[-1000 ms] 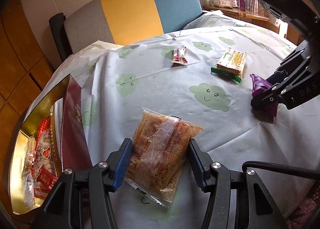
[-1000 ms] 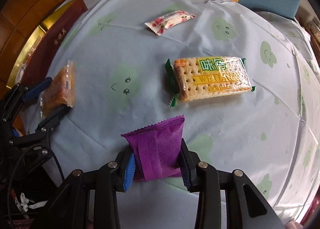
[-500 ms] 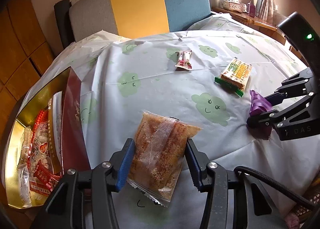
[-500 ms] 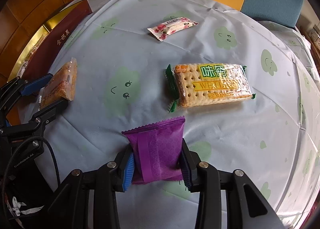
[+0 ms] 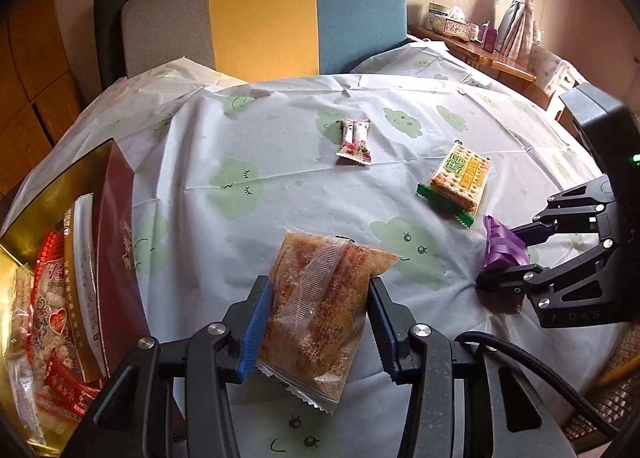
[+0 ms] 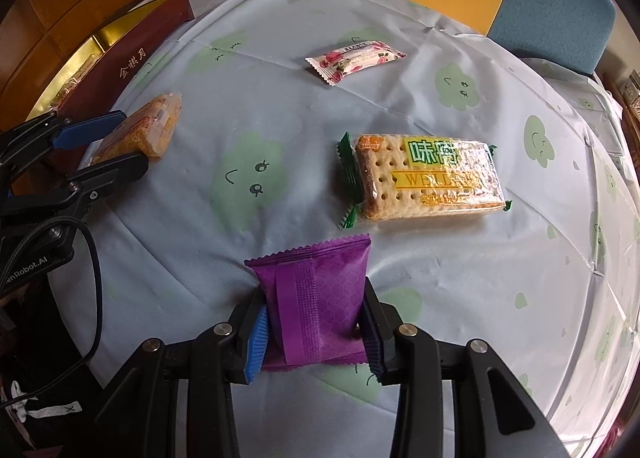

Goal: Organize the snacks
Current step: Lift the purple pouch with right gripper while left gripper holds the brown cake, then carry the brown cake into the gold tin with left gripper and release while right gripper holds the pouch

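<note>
Left wrist: left hand-held gripper [image 5: 316, 328] pinching crumb snack pack [image 5: 320, 306], long axis fwd along fingers; right hand-held gripper [image 6: 314, 332] pinching purple packet [image 6: 316, 298].

Both black two-finger grippers, left [image 5: 316, 332] and right [image 6: 316, 334]: ribbed blue pads, silver pivot screws, black braided cable [image 5: 532, 362].

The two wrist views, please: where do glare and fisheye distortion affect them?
Left wrist view: bright window light at the top right, a gold sheen inside the open gold-lined box, and the cloud-print tablecloth bowed by the lens. Right wrist view: glare on the clear cracker packet; dark vignetted corners.
</note>
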`<state>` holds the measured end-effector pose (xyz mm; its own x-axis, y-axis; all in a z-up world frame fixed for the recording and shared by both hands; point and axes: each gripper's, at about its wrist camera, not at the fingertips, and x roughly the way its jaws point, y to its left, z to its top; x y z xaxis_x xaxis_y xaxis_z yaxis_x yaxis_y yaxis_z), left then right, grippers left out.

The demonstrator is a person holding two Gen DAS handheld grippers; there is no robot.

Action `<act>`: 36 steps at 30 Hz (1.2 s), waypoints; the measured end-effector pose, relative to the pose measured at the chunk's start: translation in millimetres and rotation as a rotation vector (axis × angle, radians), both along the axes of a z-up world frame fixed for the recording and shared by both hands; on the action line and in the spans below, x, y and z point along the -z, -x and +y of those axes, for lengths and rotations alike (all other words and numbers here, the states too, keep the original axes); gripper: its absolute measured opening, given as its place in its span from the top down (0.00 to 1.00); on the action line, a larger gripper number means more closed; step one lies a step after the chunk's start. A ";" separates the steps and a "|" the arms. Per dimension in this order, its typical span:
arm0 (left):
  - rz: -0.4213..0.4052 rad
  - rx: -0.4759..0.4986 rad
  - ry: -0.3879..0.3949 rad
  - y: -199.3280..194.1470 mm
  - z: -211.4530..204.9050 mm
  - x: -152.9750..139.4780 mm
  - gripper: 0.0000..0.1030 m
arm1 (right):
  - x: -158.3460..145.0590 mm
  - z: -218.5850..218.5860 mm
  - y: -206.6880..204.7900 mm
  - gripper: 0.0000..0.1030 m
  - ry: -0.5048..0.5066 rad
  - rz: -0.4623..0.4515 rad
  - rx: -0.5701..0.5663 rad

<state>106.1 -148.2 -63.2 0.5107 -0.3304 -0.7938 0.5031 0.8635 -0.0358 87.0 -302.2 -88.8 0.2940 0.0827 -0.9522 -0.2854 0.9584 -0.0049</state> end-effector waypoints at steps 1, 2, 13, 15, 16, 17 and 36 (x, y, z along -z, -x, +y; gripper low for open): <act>0.016 0.017 0.018 -1.8 0.0 -1.0 0.53 | 0.5 0.7 0.1 0.61 0.001 -0.002 -0.003; 0.031 0.039 0.025 -3.2 -0.5 -1.6 0.53 | 0.8 1.5 0.5 0.61 0.002 -0.004 -0.006; 0.019 0.172 -0.097 -8.9 -4.9 -3.8 0.30 | -1.6 -0.2 0.3 0.60 0.014 -0.008 -0.023; 0.012 0.189 -0.155 -11.8 -12.6 1.8 0.30 | -1.2 0.9 0.7 0.59 0.017 -0.009 -0.026; -0.001 0.196 -0.177 -12.0 -15.8 5.0 0.30 | -1.0 1.1 0.7 0.59 0.019 -0.010 -0.028; -0.008 0.202 -0.200 -12.3 -18.5 9.1 0.30 | -0.6 1.5 0.6 0.59 0.019 -0.010 -0.028; -0.110 -0.143 -0.002 24.4 51.9 -50.6 0.43 | -0.6 4.8 3.6 0.59 0.039 -0.032 -0.040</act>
<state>81.7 -96.3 -12.6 0.6362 -0.2469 -0.7309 0.3763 0.9264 0.0146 83.4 -297.5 -88.1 0.3214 0.0575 -0.9452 -0.3221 0.9453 -0.0520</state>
